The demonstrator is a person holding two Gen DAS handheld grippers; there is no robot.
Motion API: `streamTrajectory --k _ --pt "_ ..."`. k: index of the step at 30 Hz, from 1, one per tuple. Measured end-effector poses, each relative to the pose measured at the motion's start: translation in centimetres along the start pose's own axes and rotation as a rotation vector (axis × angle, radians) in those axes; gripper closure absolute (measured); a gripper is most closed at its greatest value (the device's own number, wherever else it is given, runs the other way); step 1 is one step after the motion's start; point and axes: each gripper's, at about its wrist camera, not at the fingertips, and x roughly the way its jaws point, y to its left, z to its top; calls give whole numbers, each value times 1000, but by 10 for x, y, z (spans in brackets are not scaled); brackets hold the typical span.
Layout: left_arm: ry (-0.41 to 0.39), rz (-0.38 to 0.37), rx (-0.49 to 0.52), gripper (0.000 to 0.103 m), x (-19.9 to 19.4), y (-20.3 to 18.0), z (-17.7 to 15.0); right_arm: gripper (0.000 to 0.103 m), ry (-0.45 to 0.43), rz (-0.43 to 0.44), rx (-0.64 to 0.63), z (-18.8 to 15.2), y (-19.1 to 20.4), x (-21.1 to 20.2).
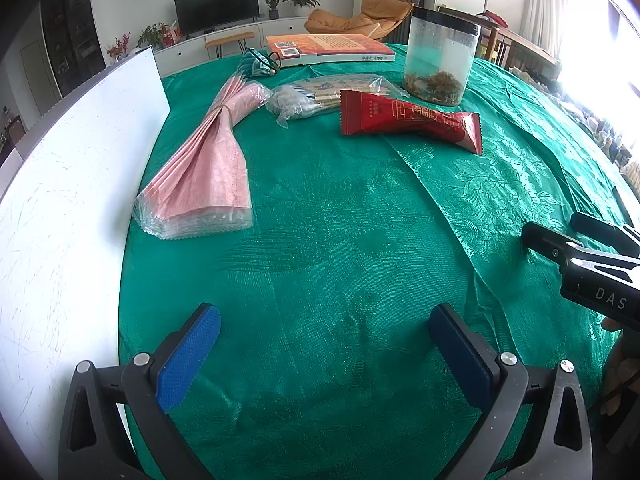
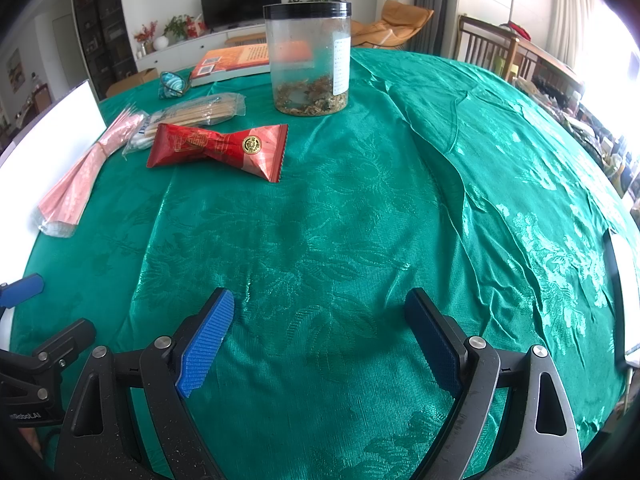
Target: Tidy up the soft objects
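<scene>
Both grippers, left [image 1: 324, 344] and right [image 2: 320, 336], spread wide, empty, over green cloth [image 2: 360, 220]. Red packet [image 2: 218, 148] ahead, beside jar [image 2: 308, 56].

On the desk [image 1: 340, 240], the snack packet [image 1: 408, 120] lies in front of the jar [image 1: 440, 56], with the bag of sticks [image 1: 332, 94] just behind it to the left, the bundle of sleeves [image 1: 208, 164] farther left, and the book [image 1: 328, 50] at the back
</scene>
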Motion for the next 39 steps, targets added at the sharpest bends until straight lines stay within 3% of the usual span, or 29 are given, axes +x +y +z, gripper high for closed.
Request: streamTrajectory --k 17,19,21,22,24,26,29,31,32,33,35,39 --pt "-2 0 0 0 0 0 0 13 5 17 -6 1 0 1" --pt "-2 0 0 0 0 0 0 13 18 85 1 9 -4 1" --pt "-4 0 -3 0 -1 0 0 14 -19 203 16 27 -8 -1" --pt "-4 1 -4 0 -1 0 1 14 -47 208 -1 40 -6 -3" --pt "-5 1 -5 0 -2 0 1 14 -85 211 -110 69 12 -2" --pt "-5 1 -5 0 -2 0 1 14 -72 218 -320 91 48 12" --pt "-5 1 -5 0 -2 0 1 15 -39 153 -618 99 99 42" --pt "-5 0 -6 0 -2 0 1 17 -17 133 -707 98 114 60" --pt "-5 -1 -8 0 -1 1 1 21 4 152 -716 99 116 66" --pt "-6 -1 -8 0 -2 0 1 39 13 200 -697 100 112 67" --pt "-6 0 -7 0 -2 0 2 63 39 249 -645 100 100 66" --pt "-6 0 -8 0 -2 0 2 72 42 235 -535 86 67 48"
